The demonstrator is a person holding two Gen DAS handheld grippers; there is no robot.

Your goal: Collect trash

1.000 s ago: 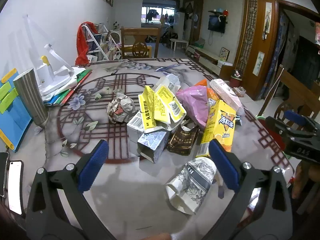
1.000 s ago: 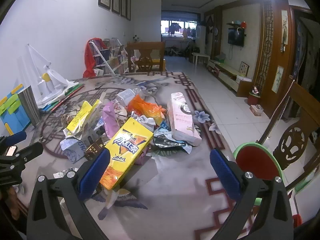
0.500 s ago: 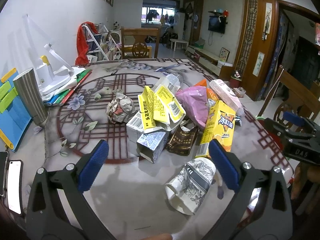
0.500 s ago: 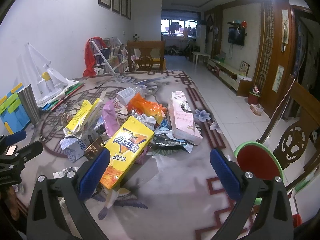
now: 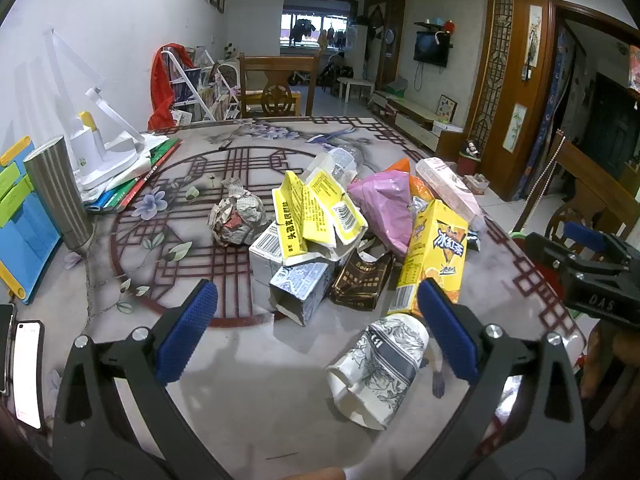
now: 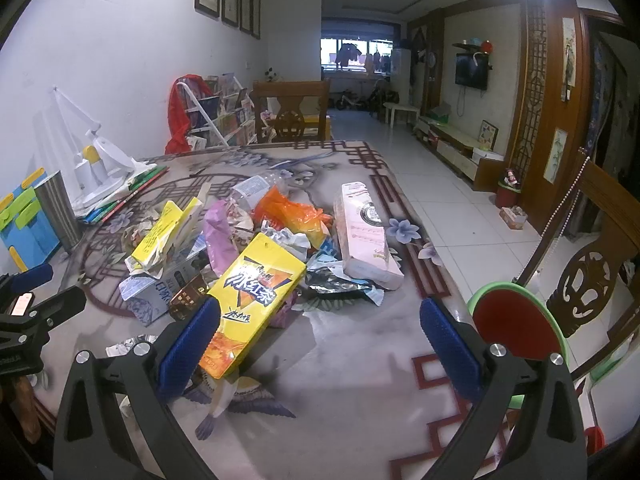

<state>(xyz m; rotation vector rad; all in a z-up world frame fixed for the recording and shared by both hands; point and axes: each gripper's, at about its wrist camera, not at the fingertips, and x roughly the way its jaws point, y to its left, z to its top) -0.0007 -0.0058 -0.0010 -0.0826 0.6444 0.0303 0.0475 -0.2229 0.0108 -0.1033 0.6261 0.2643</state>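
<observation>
A heap of trash lies mid-table: a yellow tea carton (image 5: 436, 256) (image 6: 256, 300), a torn yellow box (image 5: 316, 216), a crumpled newspaper ball (image 5: 238, 220), a pink bag (image 5: 384, 208), a pink box (image 6: 366, 236), an orange bag (image 6: 292, 212) and a crushed paper cup (image 5: 380, 368). My left gripper (image 5: 316, 336) is open and empty, hovering just before the cup. My right gripper (image 6: 320, 344) is open and empty, its left finger beside the tea carton. The right gripper also shows in the left wrist view (image 5: 592, 268).
A steel tumbler (image 5: 60, 196), a white desk lamp (image 5: 96, 148), books and a blue folder (image 5: 24, 240) stand at the table's left. A phone (image 5: 28, 372) lies near the front left edge. A red-and-green bin (image 6: 520, 328) sits beside the table's right edge by a wooden chair (image 6: 592, 280).
Both grippers have eased slightly forward toward the pile. Nothing on the table has moved and both stay open.
</observation>
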